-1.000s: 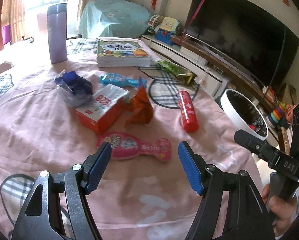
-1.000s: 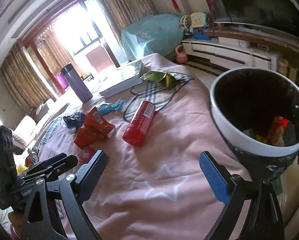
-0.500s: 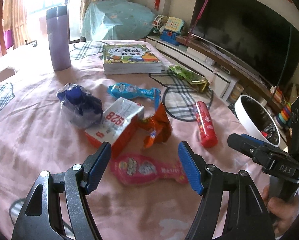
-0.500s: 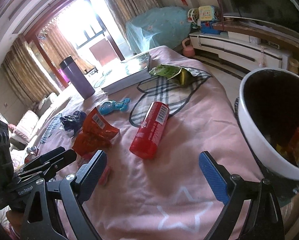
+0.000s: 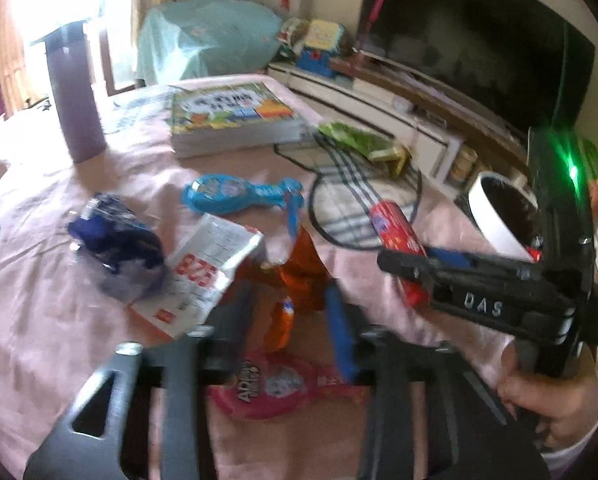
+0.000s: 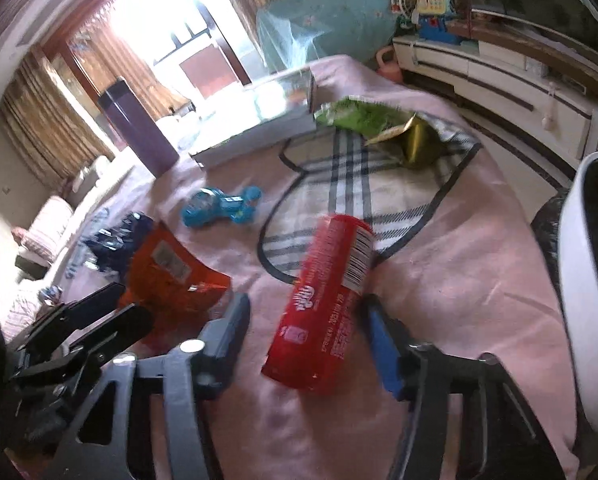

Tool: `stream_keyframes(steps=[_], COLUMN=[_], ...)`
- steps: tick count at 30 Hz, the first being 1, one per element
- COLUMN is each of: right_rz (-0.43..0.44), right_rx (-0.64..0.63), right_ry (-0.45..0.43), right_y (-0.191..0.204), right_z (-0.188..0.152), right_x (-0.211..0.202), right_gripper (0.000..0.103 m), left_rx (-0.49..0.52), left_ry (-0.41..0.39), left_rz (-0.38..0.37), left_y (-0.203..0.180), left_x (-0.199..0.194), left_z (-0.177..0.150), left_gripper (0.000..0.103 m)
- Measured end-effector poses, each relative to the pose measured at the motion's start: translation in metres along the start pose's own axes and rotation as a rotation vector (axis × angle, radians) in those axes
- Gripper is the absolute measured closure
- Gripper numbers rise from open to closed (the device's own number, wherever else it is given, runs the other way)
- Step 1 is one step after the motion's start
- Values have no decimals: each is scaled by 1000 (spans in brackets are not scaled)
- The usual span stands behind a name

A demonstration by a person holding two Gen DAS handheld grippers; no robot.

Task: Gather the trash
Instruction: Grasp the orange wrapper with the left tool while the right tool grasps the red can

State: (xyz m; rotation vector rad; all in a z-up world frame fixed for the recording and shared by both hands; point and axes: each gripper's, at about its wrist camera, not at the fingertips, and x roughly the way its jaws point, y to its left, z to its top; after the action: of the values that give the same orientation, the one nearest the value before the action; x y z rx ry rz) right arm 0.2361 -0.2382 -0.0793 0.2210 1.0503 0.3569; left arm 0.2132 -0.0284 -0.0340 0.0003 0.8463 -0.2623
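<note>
Trash lies on a pink tablecloth [image 5: 39,320]. My left gripper [image 5: 289,328] is open, its jaws either side of an orange snack bag [image 5: 299,280], with a pink wrapper [image 5: 275,392] just below. My right gripper [image 6: 305,340] is open, its jaws either side of a red tube wrapper [image 6: 327,304], which also shows in the left wrist view [image 5: 395,232]. The orange bag shows in the right wrist view [image 6: 171,276]. A white trash bin [image 6: 587,320] stands at the table's right edge, also in the left wrist view [image 5: 495,220].
A red-and-white box [image 5: 203,272], a blue crumpled bag [image 5: 115,240], a blue wrapper [image 5: 235,196] and a green snack bag [image 6: 363,120] lie on the table. A book stack [image 5: 235,120] and a purple flask [image 5: 75,96] stand farther back. A TV [image 5: 479,40] is at right.
Both grippers moved forward and down over the table. The left jaws now straddle the orange bag and have narrowed; the right jaws now straddle the red tube and have narrowed.
</note>
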Motion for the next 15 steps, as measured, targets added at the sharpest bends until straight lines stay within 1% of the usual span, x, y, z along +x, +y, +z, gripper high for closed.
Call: stream_keyframes(steps=[1, 2, 5, 10, 15], right_rz=[-19, -12, -14, -7, 4], right_rx=[-10, -9, -2, 17, 49], right_ry=[-8, -8, -15, -48, -98], right_y=[0, -1, -6, -16, -29], right_z=[-1, -1, -7, -15, -25], right_x=[0, -1, -10, -31, -58], right_gripper=[62, 63, 64, 65, 66], left_rx=[7, 9, 7, 0, -2], left_ry=[12, 15, 12, -8, -26], left_rz=[-8, -12, -14, -38, -83], left_y=[-2, -3, -7, -15, -31], left_x=[3, 3, 2, -8, -21], left_z=[-1, -3, -6, -6, -6], left_gripper=[94, 97, 99, 100, 100])
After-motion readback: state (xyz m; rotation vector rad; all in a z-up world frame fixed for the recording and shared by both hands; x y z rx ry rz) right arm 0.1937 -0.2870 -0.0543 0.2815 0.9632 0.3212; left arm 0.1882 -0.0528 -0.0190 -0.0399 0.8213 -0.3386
